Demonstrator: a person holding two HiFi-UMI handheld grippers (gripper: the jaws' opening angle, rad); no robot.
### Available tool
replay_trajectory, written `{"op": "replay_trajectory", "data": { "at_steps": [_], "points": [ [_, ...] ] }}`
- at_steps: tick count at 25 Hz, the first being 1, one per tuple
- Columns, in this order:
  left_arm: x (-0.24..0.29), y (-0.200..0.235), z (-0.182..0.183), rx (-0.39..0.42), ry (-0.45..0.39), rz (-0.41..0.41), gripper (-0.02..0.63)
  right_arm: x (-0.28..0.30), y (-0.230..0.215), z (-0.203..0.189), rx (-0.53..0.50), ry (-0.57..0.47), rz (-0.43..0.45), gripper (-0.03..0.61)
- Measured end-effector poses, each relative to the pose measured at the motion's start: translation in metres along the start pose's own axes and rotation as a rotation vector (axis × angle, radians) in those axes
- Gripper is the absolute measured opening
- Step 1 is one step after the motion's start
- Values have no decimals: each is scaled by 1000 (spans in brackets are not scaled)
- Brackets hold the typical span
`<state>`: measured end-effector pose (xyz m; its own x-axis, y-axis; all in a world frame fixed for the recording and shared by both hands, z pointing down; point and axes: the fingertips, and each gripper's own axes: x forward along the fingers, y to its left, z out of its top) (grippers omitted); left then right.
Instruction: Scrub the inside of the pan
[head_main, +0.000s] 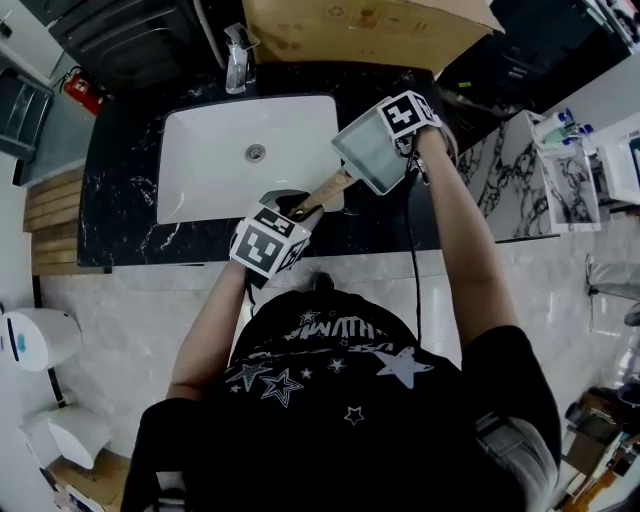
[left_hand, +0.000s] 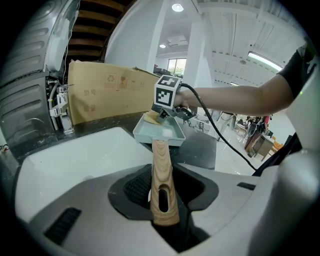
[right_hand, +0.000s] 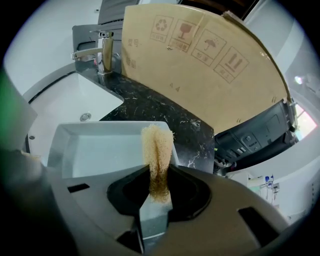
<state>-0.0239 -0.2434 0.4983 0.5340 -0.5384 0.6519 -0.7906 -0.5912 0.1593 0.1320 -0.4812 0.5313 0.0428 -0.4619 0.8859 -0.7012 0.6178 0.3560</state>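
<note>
A square pale grey pan (head_main: 370, 155) with a wooden handle (head_main: 325, 193) hangs over the dark counter beside the sink. My left gripper (head_main: 297, 213) is shut on the handle (left_hand: 161, 175), and the pan (left_hand: 161, 134) points away from it. My right gripper (head_main: 402, 138) is shut on a yellow-brown sponge (right_hand: 157, 152), which stands against the pan (right_hand: 95, 150) at its rim near one corner. Seen from the left gripper, the sponge (left_hand: 150, 117) lies in the pan's far left corner, under the right gripper (left_hand: 170, 112). In the head view the sponge is hidden.
A white sink (head_main: 215, 160) is set in the black marbled counter (head_main: 120, 200), with a chrome faucet (head_main: 238, 60) behind it. A large cardboard box (head_main: 370, 30) stands at the back of the counter. The person's torso is close to the counter's front edge.
</note>
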Motion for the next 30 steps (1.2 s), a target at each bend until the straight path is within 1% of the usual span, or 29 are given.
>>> {"op": "replay_trajectory", "data": {
  "at_steps": [5, 8, 15, 21, 25, 30],
  "points": [
    [0, -1, 0, 4, 11, -21, 137, 4, 5, 6, -26, 41, -34, 84],
    [0, -1, 0, 6, 10, -31, 137, 7, 8, 10, -50, 36, -31, 84],
    [0, -1, 0, 11, 10, -46, 137, 5, 7, 7, -90, 61, -16, 81],
    [0, -1, 0, 12, 11, -58, 137, 4, 12, 7, -105, 60, 52, 78],
    [0, -2, 0, 15, 14, -65, 137, 1, 27, 5, -107, 56, 123, 78],
    [1, -1, -1, 7, 13, -72, 137, -6, 47, 4, -136, 60, 178, 78]
  ]
}}
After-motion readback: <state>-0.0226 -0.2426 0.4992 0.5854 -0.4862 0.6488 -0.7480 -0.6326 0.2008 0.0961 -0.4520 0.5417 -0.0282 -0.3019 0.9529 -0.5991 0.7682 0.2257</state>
